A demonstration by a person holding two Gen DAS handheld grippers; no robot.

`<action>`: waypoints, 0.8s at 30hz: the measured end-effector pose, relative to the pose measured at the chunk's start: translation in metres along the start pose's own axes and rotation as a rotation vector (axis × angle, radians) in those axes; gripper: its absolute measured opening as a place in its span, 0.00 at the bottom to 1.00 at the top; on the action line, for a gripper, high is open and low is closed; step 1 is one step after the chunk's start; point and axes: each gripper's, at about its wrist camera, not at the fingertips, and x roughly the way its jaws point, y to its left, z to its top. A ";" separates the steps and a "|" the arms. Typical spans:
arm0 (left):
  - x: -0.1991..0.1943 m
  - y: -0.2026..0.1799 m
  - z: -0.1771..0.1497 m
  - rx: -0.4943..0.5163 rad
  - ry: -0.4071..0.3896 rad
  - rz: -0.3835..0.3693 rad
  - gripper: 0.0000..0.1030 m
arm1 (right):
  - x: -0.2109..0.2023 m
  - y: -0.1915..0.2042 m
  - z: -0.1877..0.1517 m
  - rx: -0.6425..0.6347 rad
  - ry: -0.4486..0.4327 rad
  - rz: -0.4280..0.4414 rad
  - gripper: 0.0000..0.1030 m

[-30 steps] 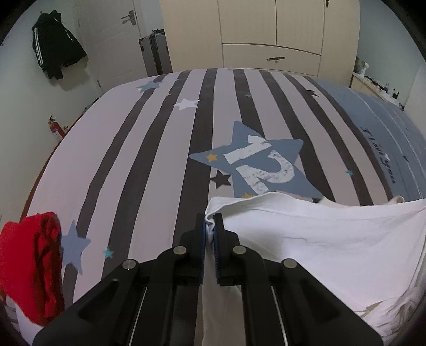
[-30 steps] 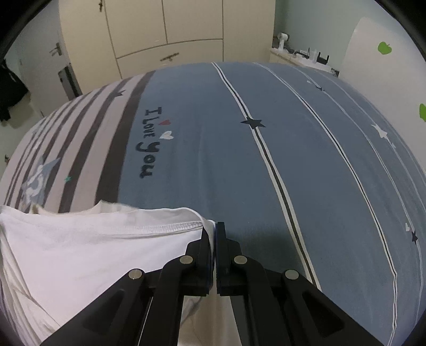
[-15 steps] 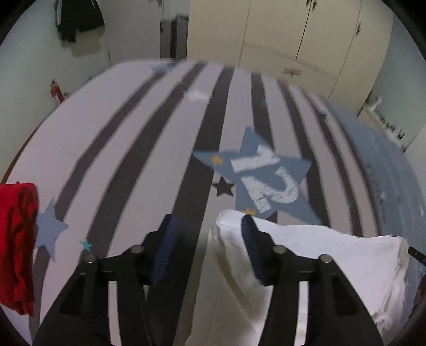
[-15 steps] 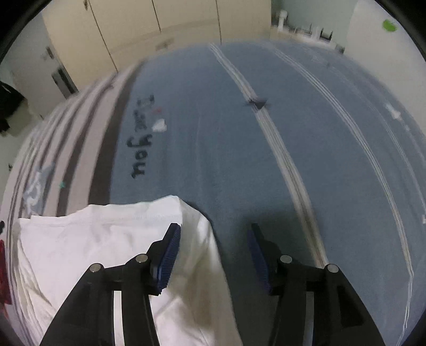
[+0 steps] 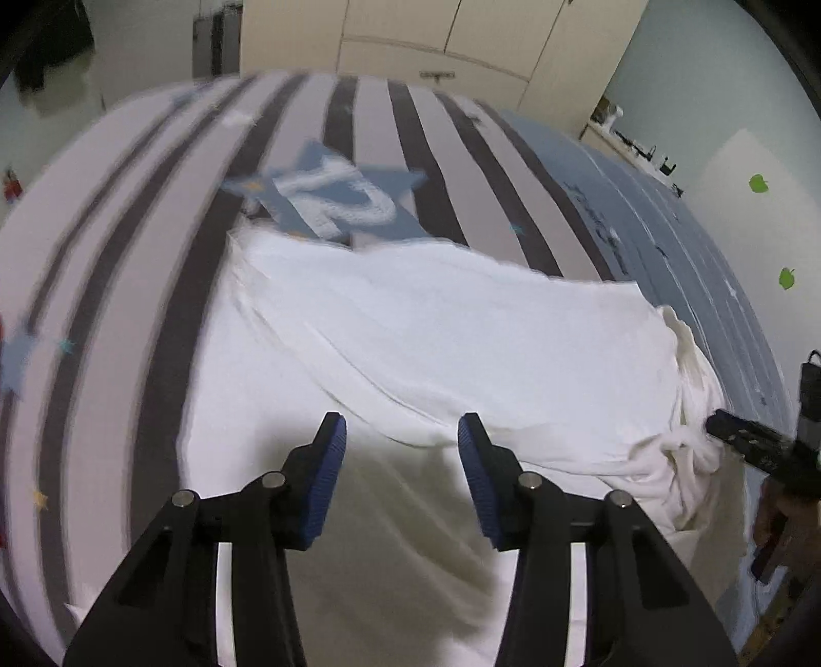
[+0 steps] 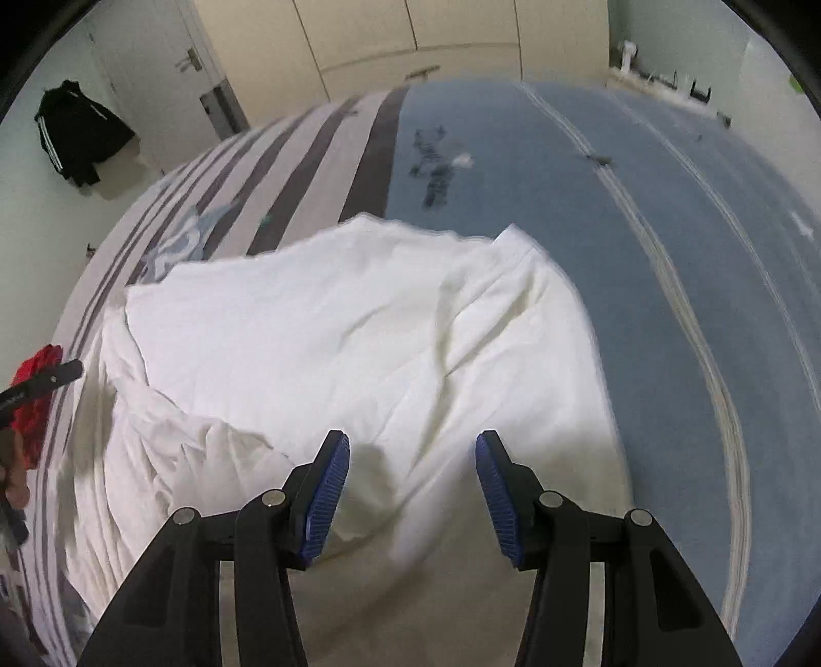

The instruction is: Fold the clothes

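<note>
Jaws apart, both grippers over white garment (image 5: 462,333) on bed (image 5: 128,267).

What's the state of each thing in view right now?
left tool: open, jaws have just been closing slightly, nothing gripped
right tool: open, jaws just opened, nothing gripped
white garment: released, lying folded over and wrinkled on the bed
red garment: bunched beside it
wardrobe doors: closed
black jacket: hanging on the wall
</note>
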 end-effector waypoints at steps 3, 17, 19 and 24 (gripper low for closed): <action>0.016 -0.002 0.001 -0.032 0.038 0.003 0.41 | 0.012 -0.002 0.002 0.025 0.016 -0.003 0.46; 0.032 -0.008 0.009 0.024 0.048 0.065 0.01 | 0.050 -0.013 0.038 0.063 0.061 -0.019 0.04; 0.021 -0.011 0.019 0.034 0.000 0.055 0.01 | 0.044 -0.018 0.046 0.078 0.027 -0.016 0.03; 0.015 -0.012 0.056 0.039 -0.066 0.079 0.01 | 0.044 -0.047 0.070 0.217 -0.008 -0.009 0.03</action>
